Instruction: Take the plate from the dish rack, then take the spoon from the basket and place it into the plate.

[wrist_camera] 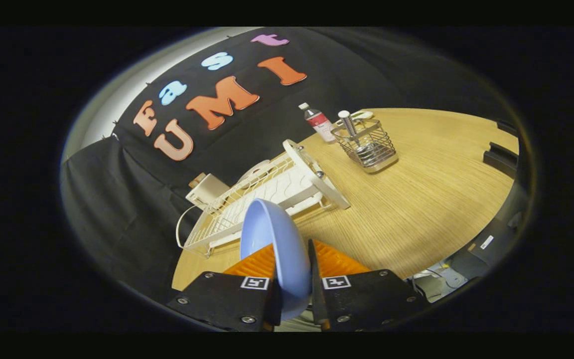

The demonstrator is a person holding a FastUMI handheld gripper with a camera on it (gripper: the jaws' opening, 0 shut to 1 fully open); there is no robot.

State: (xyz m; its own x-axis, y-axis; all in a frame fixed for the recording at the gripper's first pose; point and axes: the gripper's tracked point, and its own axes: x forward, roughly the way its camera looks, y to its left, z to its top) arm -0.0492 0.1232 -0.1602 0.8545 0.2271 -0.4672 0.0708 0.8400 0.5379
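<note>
- While the jaws are drawn in close, both orange fingers (259, 263) press on the pale blue plate (277, 249), which stands on edge between them above the worktop (416, 199).
- Just beyond the plate lies the white dish rack (267, 194).
- Farther off, a wire basket (366, 144) holds the spoon (350, 124), handle upward.
- A small bottle (318, 122) stands beside the basket.

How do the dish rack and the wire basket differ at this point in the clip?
The dish rack is white, long and low, lying just beyond the plate held edge-up in the gripper. The wire basket is metallic, small and tall, farther off, with a spoon standing in it. Both sit on the wooden table.
</note>
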